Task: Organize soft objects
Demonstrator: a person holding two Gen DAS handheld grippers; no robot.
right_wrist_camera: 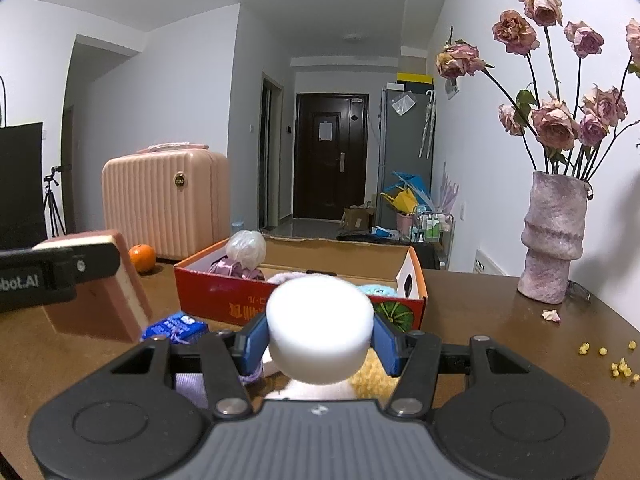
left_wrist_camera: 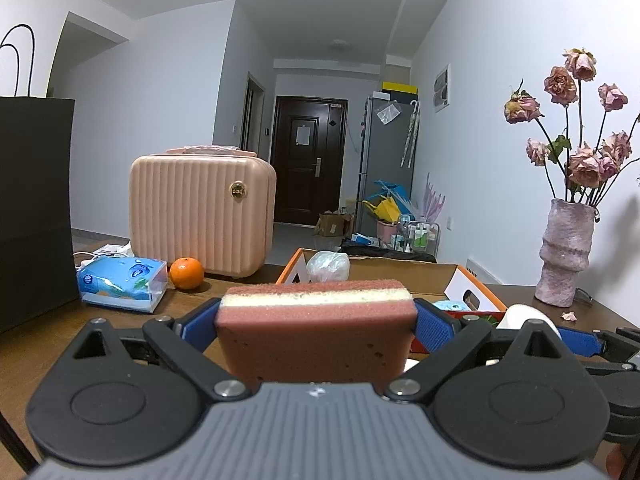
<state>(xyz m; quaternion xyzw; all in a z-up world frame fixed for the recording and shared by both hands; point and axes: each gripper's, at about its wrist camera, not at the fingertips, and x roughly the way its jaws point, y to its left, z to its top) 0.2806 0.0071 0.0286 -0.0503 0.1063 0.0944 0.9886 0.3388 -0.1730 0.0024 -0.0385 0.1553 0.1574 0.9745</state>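
Note:
My left gripper (left_wrist_camera: pixel 316 320) is shut on a pink sponge with a cream middle layer (left_wrist_camera: pixel 316 334), held above the brown table; the same sponge (right_wrist_camera: pixel 96 304) and the left gripper's finger (right_wrist_camera: pixel 60 270) show at the left of the right wrist view. My right gripper (right_wrist_camera: pixel 320 338) is shut on a round white foam puff (right_wrist_camera: pixel 318 326), which also shows at the right edge of the left wrist view (left_wrist_camera: pixel 524 316). Ahead stands an open orange cardboard box (right_wrist_camera: pixel 224 296) holding a plastic bag (right_wrist_camera: pixel 246 250), a purple item and a teal fluffy item (right_wrist_camera: pixel 378 289).
A pink ribbed case (left_wrist_camera: pixel 200 216), an orange (left_wrist_camera: pixel 186 273), a blue tissue pack (left_wrist_camera: pixel 122 284) and a black paper bag (left_wrist_camera: pixel 36 208) stand at the left. A vase of dried roses (right_wrist_camera: pixel 554 236) stands at the right, with yellow crumbs (right_wrist_camera: pixel 616 364) nearby. A small blue packet (right_wrist_camera: pixel 176 326) lies before the box.

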